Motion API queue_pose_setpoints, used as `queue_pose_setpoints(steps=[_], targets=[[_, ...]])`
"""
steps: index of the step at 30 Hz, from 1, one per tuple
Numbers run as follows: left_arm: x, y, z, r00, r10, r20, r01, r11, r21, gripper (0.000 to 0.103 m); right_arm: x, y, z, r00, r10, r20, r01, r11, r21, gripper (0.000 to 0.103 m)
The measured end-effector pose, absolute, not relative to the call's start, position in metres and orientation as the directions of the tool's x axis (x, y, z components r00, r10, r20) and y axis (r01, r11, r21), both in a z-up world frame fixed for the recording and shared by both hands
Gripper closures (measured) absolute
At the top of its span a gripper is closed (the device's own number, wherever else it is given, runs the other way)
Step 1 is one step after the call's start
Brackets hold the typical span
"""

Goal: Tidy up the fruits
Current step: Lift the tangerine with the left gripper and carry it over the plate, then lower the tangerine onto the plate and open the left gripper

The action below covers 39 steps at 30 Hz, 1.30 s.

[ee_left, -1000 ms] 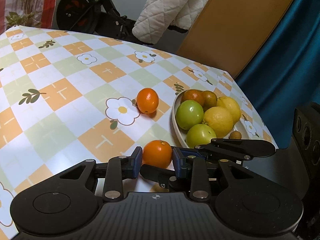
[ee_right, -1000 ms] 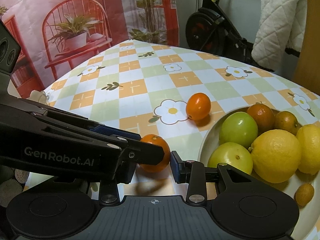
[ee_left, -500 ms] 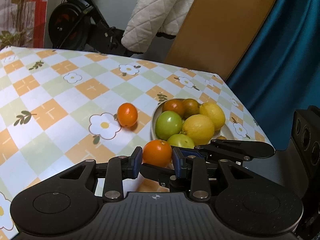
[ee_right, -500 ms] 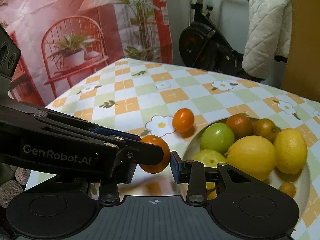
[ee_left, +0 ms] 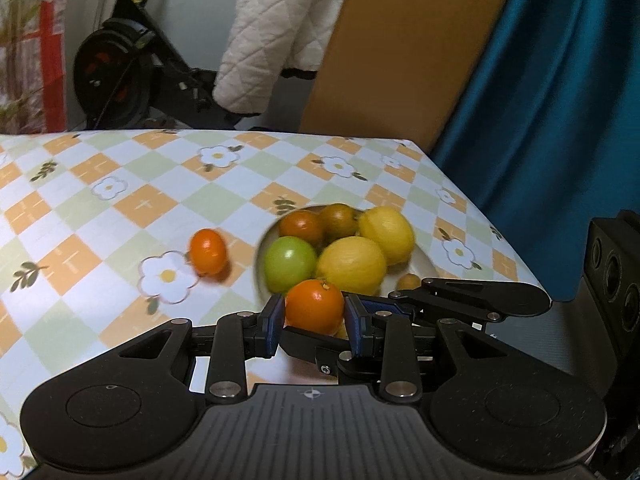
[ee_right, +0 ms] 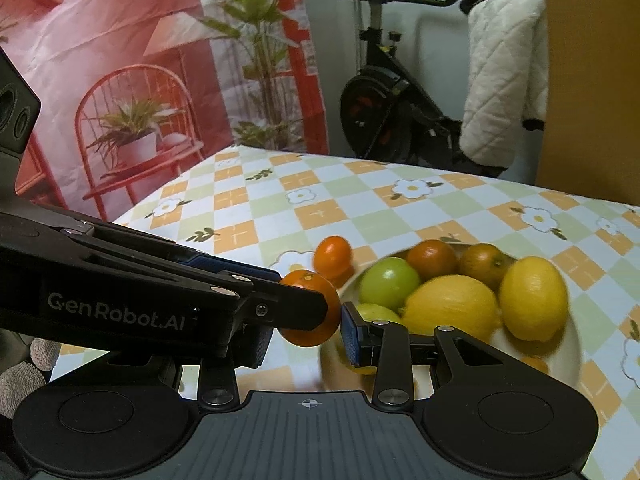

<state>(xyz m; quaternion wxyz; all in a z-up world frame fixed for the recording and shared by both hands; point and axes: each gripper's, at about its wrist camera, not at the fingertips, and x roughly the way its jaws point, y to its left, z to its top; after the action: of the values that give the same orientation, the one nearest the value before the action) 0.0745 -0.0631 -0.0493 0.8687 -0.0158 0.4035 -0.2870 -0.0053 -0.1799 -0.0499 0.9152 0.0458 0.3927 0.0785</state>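
Observation:
My left gripper [ee_left: 315, 320] is shut on an orange [ee_left: 315, 306] and holds it in the air at the near left rim of the white fruit plate [ee_left: 425, 261]. The orange also shows in the right wrist view [ee_right: 310, 309], behind the left gripper's arm. The plate [ee_right: 572, 338] holds two lemons [ee_left: 352, 266], a green apple [ee_left: 290, 263], a second green fruit and darker oranges. A second loose orange [ee_left: 208, 251] lies on the tablecloth left of the plate. My right gripper [ee_right: 304, 334] is open beside the held orange; its left finger is hidden by the left gripper.
The checkered flower tablecloth [ee_left: 120, 216] covers the table. Its far right edge runs beside a blue curtain [ee_left: 560, 100] and a brown board. An exercise bike [ee_right: 384, 112] with a white quilted cover stands beyond the table's far edge.
My left gripper has lifted the orange off the tablecloth and carried it toward the plate. Both cameras have risen and tilted, so the table sits lower in view.

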Motion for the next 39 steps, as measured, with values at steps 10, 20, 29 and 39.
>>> queue_pose_setpoints(steps=[10,20,29,39], targets=[[0.077,-0.109,-0.054,0.439,-0.549,-0.712,0.580,0.778,-0.241,0.069,-0.026,-0.222,-0.053,0.699,0.094,-0.709,0.020,0.988,0.151,0.070],[0.084,-0.137,-0.070,0.387,-0.554,-0.737,0.613,0.752,-0.244,0.068,-0.032,-0.246,-0.068,0.680,0.049,-0.732,0.107,0.981,0.164,0.070],[0.088,-0.138,-0.080,0.366,-0.547,-0.753,0.602,0.756,-0.257,0.068,-0.031,-0.249,-0.080,0.649,0.048,-0.759,0.131,0.976,0.175,0.070],[0.089,-0.137,-0.085,0.365,-0.538,-0.760,0.588,0.766,-0.260,0.069,-0.027,-0.247,-0.083,0.631,0.063,-0.773,0.124,0.976,0.181,0.069]])
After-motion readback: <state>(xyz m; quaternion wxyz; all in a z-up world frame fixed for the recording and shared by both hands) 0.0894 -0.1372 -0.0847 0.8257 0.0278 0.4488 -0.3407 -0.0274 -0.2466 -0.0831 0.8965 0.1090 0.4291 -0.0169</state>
